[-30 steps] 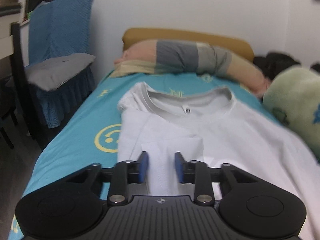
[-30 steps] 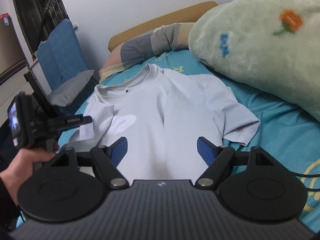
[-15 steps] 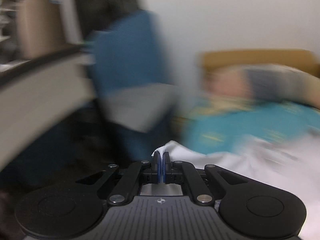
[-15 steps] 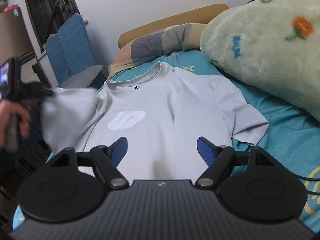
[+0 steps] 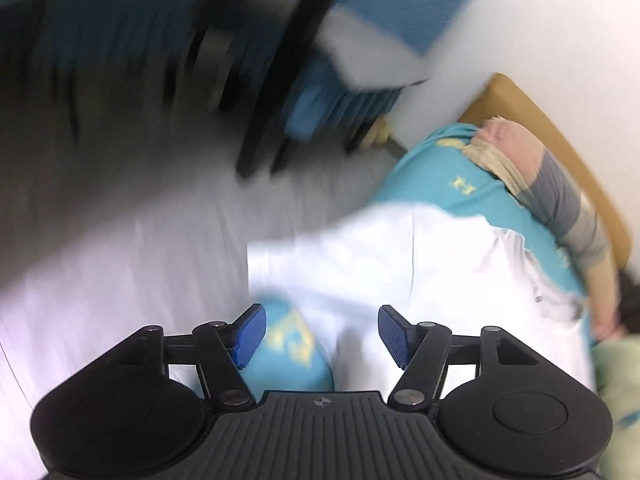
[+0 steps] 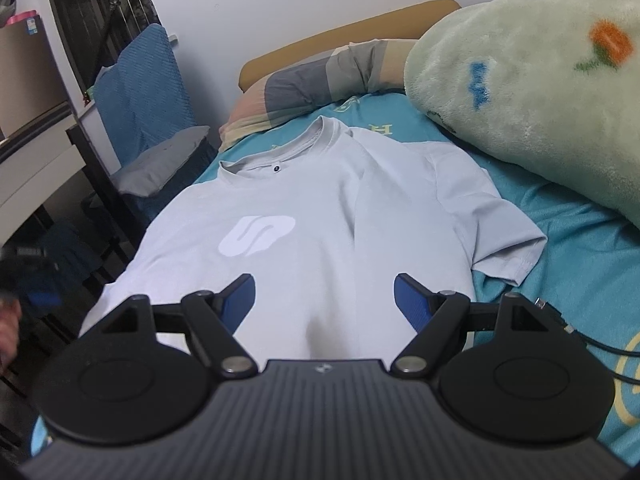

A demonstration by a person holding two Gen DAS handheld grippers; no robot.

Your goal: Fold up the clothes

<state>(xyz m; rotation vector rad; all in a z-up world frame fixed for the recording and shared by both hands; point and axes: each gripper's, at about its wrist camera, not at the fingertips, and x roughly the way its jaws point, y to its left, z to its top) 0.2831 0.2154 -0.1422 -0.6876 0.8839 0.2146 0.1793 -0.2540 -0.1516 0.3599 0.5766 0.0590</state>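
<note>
A pale grey T-shirt [image 6: 320,216] lies flat, front up, on the teal bed sheet [image 6: 580,248], collar toward the pillow, a white logo [image 6: 256,234] on its chest. Its left side hangs over the bed's edge. My right gripper [image 6: 325,296] is open and empty, hovering above the shirt's lower part. My left gripper [image 5: 319,334] is open and empty over the bed's left edge; the view is motion-blurred and tilted. The shirt's sleeve [image 5: 360,256] lies spread beyond its fingers. The left gripper shows blurred at the left of the right wrist view [image 6: 36,280].
A large green plush blanket [image 6: 532,92] fills the bed's right side. A striped pillow [image 6: 320,76] lies at the headboard. A chair with blue cover [image 6: 140,92] stands left of the bed, beside a desk [image 6: 32,184]. A black cable [image 6: 592,340] runs over the sheet.
My left gripper was shut on the shirt's left sleeve, pulled it out to the left, and has now opened and let go. The shirt now lies unfolded. The right gripper barely moved.
</note>
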